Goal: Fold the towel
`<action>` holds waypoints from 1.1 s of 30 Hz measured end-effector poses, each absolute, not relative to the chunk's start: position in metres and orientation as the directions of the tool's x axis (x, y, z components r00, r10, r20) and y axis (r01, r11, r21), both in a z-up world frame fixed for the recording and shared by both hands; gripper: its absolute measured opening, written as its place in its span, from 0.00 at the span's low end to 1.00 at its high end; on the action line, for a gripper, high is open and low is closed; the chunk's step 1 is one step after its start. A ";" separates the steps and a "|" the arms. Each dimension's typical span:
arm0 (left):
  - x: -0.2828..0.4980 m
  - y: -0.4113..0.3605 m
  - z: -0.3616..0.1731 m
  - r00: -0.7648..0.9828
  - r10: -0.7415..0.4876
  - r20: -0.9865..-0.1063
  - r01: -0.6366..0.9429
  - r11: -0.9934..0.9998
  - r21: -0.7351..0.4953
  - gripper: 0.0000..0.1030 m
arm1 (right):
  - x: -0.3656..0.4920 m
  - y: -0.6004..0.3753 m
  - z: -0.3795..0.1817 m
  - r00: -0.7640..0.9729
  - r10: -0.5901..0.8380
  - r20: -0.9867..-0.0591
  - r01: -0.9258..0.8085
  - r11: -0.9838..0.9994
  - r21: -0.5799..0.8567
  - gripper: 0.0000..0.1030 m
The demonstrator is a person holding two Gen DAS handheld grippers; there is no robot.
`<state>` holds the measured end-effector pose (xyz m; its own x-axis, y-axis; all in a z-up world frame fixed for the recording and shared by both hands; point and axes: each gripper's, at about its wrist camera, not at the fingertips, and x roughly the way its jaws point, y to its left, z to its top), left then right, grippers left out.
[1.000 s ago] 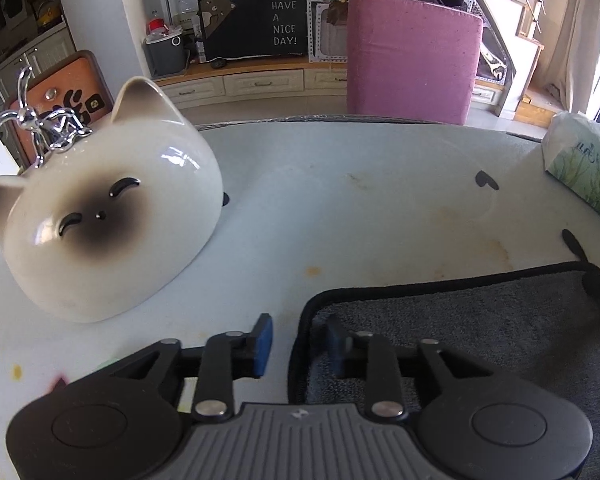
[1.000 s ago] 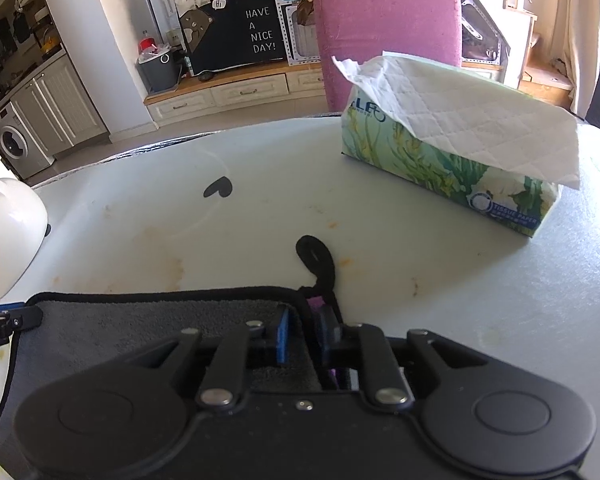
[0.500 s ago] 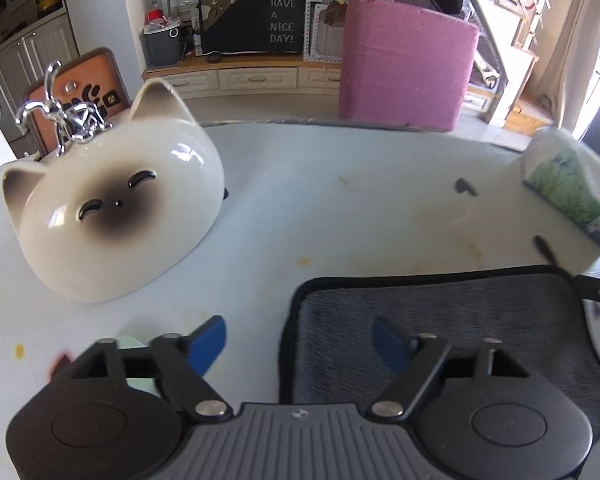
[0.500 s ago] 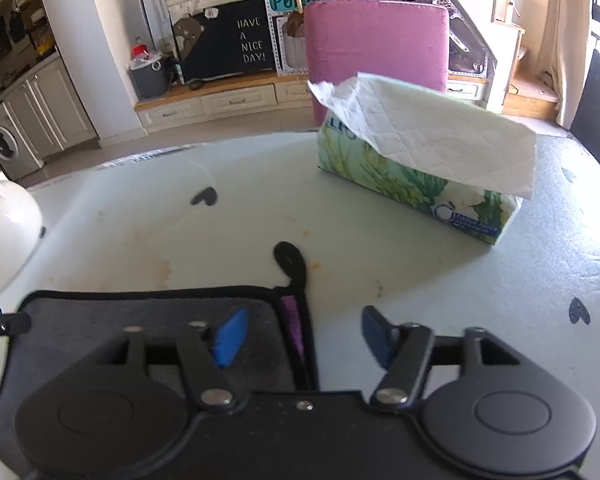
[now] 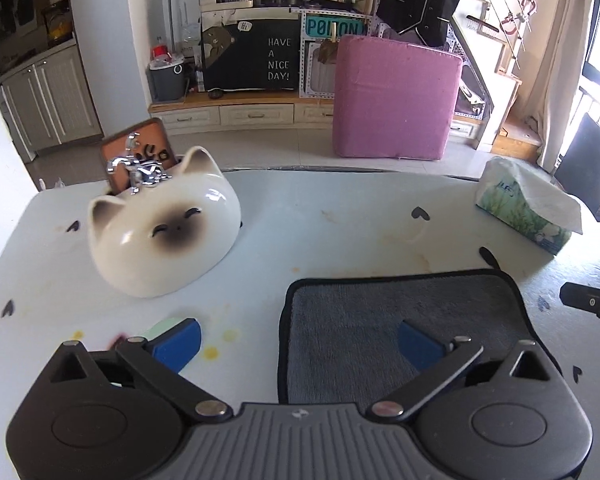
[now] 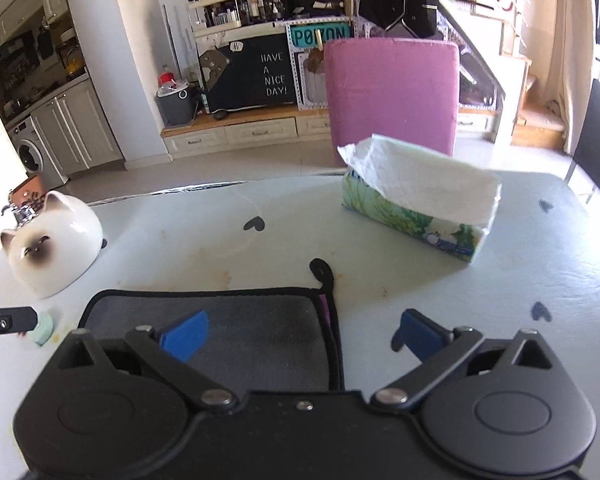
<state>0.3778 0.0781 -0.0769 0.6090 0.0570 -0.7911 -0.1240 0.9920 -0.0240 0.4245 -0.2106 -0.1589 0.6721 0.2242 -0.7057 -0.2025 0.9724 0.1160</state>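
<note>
Grey towel [image 5: 404, 320] is lying flat and folded on the white table [image 5: 340, 216], between the cat bowl [image 5: 164, 232] and tissue box [image 6: 420, 208]. Left gripper [image 5: 296, 340] and right gripper [image 6: 300, 334] both have fingers spread wide, holding nothing, each over a towel edge.

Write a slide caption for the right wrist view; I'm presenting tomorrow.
Open right gripper above the folded grey towel on a white table, tissue box beyond.
</note>
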 end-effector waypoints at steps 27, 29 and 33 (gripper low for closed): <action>0.161 0.022 0.006 0.732 0.000 -0.682 -0.040 0.998 -0.044 1.00 | 0.201 -0.255 -0.064 0.755 0.309 -0.578 -0.305 0.946 0.107 1.00; 0.148 0.019 0.006 0.734 0.000 -0.680 -0.038 0.998 -0.040 1.00 | 0.185 -0.259 -0.062 0.760 0.311 -0.571 -0.310 0.945 0.103 1.00; 0.123 0.015 0.004 0.736 0.008 -0.677 -0.049 0.998 -0.042 1.00 | 0.155 -0.266 -0.060 0.768 0.310 -0.560 -0.312 0.945 0.095 1.00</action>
